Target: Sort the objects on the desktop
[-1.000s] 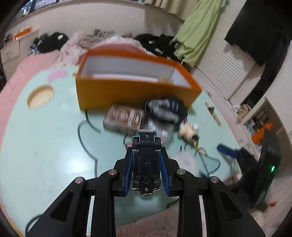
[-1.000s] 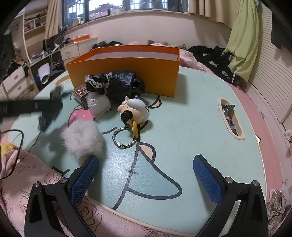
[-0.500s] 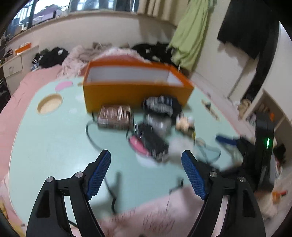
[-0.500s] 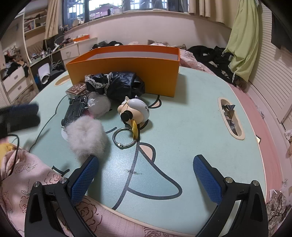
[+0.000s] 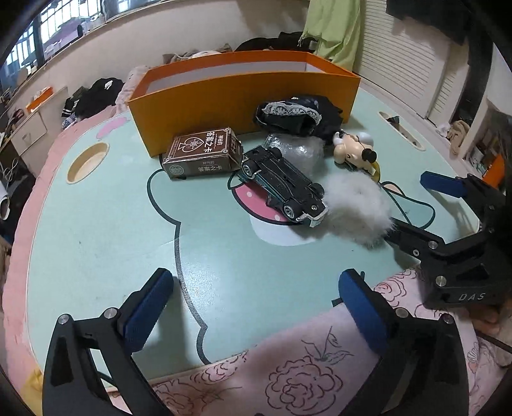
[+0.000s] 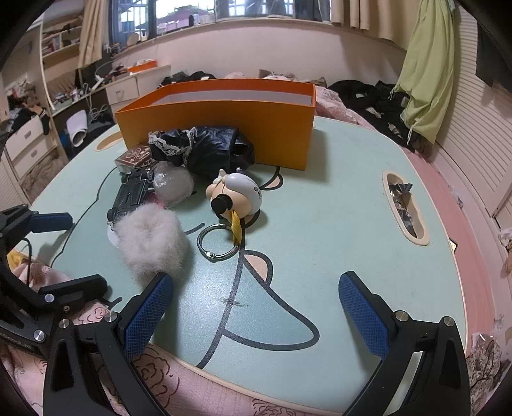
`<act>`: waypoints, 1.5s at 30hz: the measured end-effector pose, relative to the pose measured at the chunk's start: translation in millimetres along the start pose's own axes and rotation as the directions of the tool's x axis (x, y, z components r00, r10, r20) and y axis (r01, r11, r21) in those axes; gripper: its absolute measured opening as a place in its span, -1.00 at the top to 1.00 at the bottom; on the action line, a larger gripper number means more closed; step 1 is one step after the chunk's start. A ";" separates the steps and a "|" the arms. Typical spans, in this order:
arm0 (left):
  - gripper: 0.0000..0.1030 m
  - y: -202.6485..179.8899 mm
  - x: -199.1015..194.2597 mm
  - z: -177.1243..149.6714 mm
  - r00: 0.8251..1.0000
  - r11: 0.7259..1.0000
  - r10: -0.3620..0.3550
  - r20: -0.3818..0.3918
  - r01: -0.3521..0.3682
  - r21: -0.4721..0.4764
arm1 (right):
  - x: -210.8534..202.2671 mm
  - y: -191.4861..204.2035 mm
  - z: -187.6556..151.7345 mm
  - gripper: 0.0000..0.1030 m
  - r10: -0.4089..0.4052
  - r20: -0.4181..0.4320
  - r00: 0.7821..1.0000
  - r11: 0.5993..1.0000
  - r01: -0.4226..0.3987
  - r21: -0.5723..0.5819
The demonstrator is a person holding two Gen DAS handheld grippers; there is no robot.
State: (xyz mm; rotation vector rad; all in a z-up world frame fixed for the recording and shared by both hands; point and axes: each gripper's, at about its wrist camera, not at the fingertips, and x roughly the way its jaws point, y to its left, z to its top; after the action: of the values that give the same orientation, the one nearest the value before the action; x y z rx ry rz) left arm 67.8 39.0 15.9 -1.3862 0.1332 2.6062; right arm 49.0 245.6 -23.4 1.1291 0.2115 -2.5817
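Now lying upside down on the table (image 5: 96, 230), toy car (image 5: 283, 185) ahead of the left gripper (image 5: 256, 307), long axis slanting from card box (image 5: 201, 153) toward fluffy ball (image 5: 355, 204); jaws opening, empty; right gripper (image 6: 256, 307) wide open, empty, farther off.

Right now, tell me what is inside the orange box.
Only the orange box and its white inner walls show. Nothing rises above the rim, but the front wall hides its floor, so low contents cannot be ruled out.

Room light soft, even, a bit dim. Daylight comes through window (image 6: 204, 12) at back. Soft shadows under orange box (image 6: 224, 128) and toy car (image 5: 283, 187). Both pictures sharp. Edges bend round, corners black.
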 end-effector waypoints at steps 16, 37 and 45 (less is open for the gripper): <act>-0.99 2.4 -1.9 0.0 1.000 1.000 -0.001 0.001 0.001 0.001 | 0.4 0.3 -0.4 -1.00 -0.001 0.000 1.000 1.000 0.001 0.000; -0.99 2.0 -0.7 -1.6 1.000 1.000 0.000 0.002 0.000 -0.002 | 0.6 0.1 -0.6 -1.00 -0.002 0.000 1.000 1.000 0.002 0.000; -0.99 2.6 -0.8 -2.0 1.000 1.000 0.000 0.002 0.000 -0.001 | 0.5 -0.1 -0.6 -1.00 -0.002 0.000 1.000 1.000 0.002 -0.001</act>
State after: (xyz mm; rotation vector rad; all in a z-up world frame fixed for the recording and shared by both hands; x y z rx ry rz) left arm 69.3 36.0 15.5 -1.3839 0.1321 2.6083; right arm 49.1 245.8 -24.2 1.1286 0.2139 -2.5831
